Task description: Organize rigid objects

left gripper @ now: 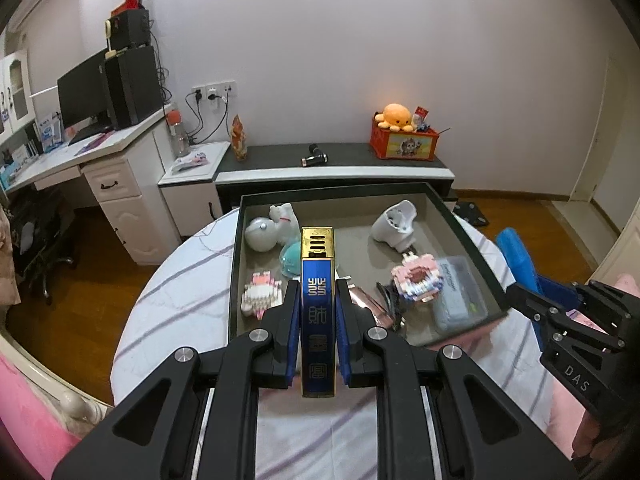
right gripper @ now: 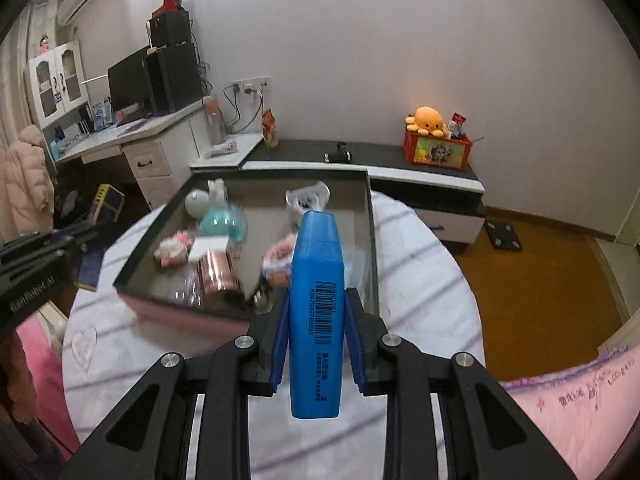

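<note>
Room dim-ish, soft even indoor light, warm glow on wall behind orange plush (left gripper: 396, 115). Heavy fisheye bend + dark vignette at corners, both views. Right wrist view: tray (right gripper: 370, 216) contents smeared w/ motion blur; left wrist view sharper. Glare on copper item (right gripper: 218, 272).

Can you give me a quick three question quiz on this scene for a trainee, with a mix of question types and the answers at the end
1. True or false: the left gripper is shut on a blue and gold lighter.
2. What does the right gripper hold? A) a white cup B) a blue highlighter C) an orange plush
3. Fill in: the pink block figure lies inside the ____ on the round table.

Key: 1 true. 2 B; the pads press on its sides. 3 dark tray.
</note>
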Tool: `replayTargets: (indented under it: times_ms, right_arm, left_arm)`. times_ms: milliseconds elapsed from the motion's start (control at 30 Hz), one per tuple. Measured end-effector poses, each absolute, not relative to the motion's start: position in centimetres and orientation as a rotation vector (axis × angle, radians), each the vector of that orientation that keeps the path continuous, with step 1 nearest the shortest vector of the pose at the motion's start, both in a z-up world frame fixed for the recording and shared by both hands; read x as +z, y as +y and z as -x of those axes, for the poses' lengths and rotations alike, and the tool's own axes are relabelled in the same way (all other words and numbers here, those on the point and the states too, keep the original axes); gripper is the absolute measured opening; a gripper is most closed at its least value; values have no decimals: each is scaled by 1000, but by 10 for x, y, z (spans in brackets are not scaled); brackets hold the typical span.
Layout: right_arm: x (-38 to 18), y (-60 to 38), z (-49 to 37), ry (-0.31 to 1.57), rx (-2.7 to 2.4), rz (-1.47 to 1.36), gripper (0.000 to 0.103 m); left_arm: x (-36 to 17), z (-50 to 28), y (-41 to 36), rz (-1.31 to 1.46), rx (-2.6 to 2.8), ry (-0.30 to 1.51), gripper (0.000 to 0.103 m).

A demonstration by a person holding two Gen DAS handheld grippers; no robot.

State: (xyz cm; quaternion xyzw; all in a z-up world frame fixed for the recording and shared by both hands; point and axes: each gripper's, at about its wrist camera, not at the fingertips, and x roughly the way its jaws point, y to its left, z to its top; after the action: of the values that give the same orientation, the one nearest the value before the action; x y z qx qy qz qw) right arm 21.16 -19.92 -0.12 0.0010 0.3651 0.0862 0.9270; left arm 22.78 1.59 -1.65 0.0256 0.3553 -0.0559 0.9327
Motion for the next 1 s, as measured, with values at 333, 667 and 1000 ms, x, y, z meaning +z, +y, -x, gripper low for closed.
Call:
replayTargets:
  times_ms: [333, 667, 1000]
  right_arm:
    - [-45, -178, -288, 839, 187, -11, 29]
    - [-49, -178, -289, 827, 184, -21, 67]
    - [-9, -187, -225, 618, 165, -29, 80]
  left_arm:
    - [-59, -299, 20, -86, -1, 841, 22]
    - [-55, -295, 26, -70, 11, 808, 66]
    - [-17, -223, 13, -98, -15, 544, 85]
